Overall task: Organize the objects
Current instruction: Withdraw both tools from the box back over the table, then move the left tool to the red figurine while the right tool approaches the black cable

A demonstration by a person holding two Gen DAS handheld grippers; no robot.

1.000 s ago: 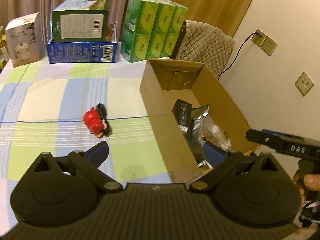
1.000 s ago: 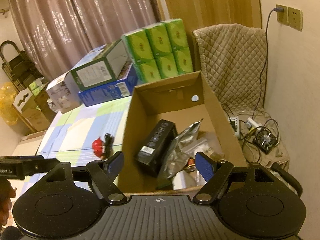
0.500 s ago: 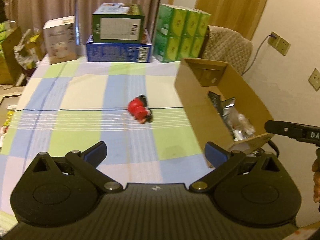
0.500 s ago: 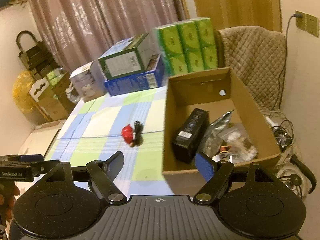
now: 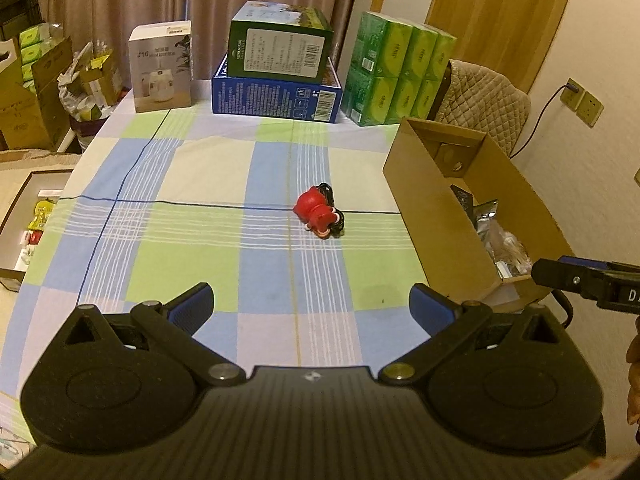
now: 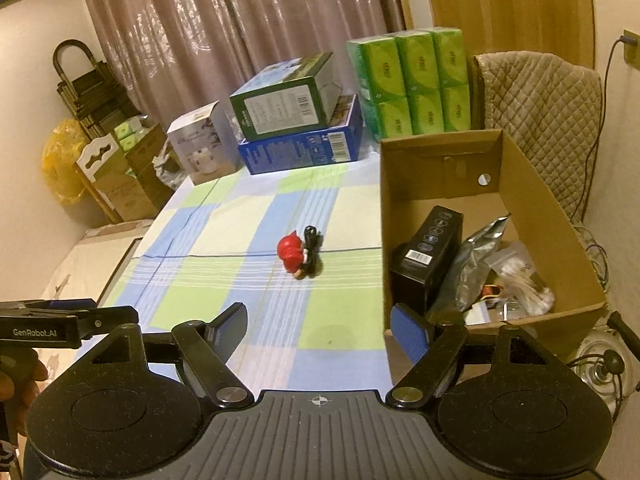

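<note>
Progress looked well advanced, as far as could be judged: the open brown cardboard box (image 6: 520, 184) at the right edge of the desk (image 5: 192, 240) already held a black rectangular carton (image 6: 430, 252), a crumpled silver foil pouch (image 6: 476, 260) and some clear plastic packets (image 6: 520, 276). One loose item was left, a small red toy figure with a black cord (image 5: 318, 210), lying on its side on the checked blue-and-green cloth near the middle of the desk, well apart from the box. Moving it into the box was probably the remaining step.

Both tools hung over the near edge of the desk, short of the toy. The left gripper (image 5: 312, 306) had its fingers spread wide with only cloth between them; the right gripper (image 6: 318, 330) likewise stood wide and empty.

Only the right wrist view looked down into the box, showing the carton's barcode label and the round hole in the far wall. The left wrist view saw mainly the box's outer side and a sliver of its contents, but it alone showed a shallow tray of small items (image 5: 30, 224) on the floor to the left of the desk.
</note>
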